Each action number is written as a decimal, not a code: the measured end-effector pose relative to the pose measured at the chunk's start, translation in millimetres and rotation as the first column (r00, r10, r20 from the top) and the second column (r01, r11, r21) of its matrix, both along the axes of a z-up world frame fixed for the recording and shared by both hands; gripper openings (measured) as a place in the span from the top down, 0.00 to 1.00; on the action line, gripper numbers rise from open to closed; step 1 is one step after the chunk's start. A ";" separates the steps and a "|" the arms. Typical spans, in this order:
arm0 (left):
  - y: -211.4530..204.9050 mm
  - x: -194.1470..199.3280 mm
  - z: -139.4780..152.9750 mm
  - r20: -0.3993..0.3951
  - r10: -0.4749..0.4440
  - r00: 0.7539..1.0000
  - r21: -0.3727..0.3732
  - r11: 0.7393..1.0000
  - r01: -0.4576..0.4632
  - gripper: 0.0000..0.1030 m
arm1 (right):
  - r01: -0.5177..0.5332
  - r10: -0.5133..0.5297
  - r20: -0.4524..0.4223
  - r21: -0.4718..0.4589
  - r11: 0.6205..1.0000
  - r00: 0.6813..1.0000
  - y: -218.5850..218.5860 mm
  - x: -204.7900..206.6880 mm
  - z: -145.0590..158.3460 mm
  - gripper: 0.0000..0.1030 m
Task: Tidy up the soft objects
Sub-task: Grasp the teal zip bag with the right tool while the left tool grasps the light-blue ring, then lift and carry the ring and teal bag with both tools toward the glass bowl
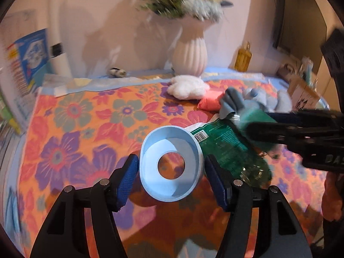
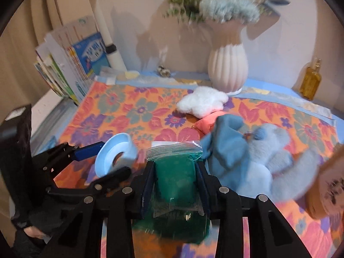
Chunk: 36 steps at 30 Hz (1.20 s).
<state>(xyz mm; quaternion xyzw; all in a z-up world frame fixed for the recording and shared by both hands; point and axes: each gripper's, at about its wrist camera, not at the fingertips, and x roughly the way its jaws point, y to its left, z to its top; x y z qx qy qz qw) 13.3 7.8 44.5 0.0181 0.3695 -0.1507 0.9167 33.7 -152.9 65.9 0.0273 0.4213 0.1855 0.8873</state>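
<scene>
The right hand-held gripper (image 2: 175, 178) squeezes the green zip bag (image 2: 174, 172), just beside the light blue ring (image 1: 171, 165). The left hand-held gripper (image 1: 172, 178) seems to pinch this ring, which may slip out.

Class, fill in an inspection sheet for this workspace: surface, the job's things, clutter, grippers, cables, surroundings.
Surface: floral cloth.
Job's things: light blue ring; green bag; white plush, pink pouch and blue plush lie together.
Clutter: amber bottle.
Grippers: left gripper pads beside the ring, contact unclear; right gripper shut on the green bag.
Cables: nothing seen.
Surroundings: white vase with flowers, booklets, wall.
</scene>
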 end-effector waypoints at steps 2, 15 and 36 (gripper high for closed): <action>4.3 -12.3 5.8 0.019 0.018 1.000 -0.011 1.000 -0.018 0.41 | -0.014 0.014 0.001 0.033 0.999 1.000 -7.1 -21.4 5.5 0.64; -3.3 -52.0 1.7 0.093 0.114 0.989 -0.160 0.982 -0.098 0.40 | 0.075 -0.075 -0.149 -0.004 0.997 0.986 -71.4 -118.4 -49.3 0.60; -27.7 -59.0 -7.5 0.102 0.071 0.992 -0.035 0.997 -0.068 0.40 | 0.082 -0.089 -0.037 -0.161 0.984 0.995 -44.9 -141.3 -60.0 0.63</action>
